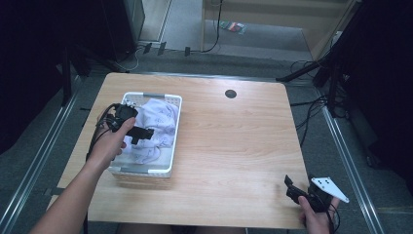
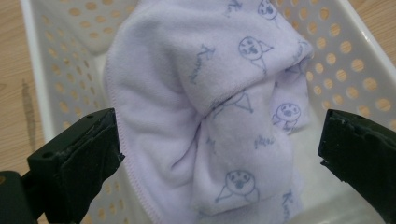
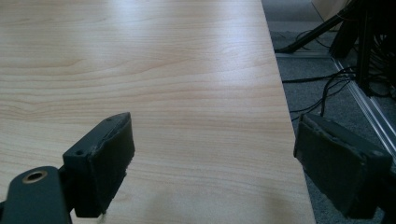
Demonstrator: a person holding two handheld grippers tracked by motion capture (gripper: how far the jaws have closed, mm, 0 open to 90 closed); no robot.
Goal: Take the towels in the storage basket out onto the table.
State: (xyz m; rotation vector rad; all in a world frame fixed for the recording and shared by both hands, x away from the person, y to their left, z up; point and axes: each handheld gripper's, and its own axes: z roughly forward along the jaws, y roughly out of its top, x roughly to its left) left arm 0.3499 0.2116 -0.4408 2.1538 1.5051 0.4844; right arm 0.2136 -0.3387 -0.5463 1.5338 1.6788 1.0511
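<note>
Wooden table [image 1: 234, 146], white basket [image 2: 355, 70] near its left edge holds lilac cloth [image 2: 210, 116]; left gripper [image 2: 219, 154] jaws spread around it, likely closing next; right gripper [image 3: 212, 163] spread, idle, well apart.

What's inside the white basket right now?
The white basket holds a crumpled pale lilac cloth printed with small blue faces. The left tool hangs open over it. Whatever lies beneath the cloth is covered; some bare basket floor shows beside it.

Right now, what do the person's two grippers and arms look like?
Both grippers are black with two blocky, dark padded jaws. The left gripper trails a black cable; the right gripper carries a grey three-cornered plate dotted with small holes. Both forearms are bare, with no sleeves in sight.
</note>
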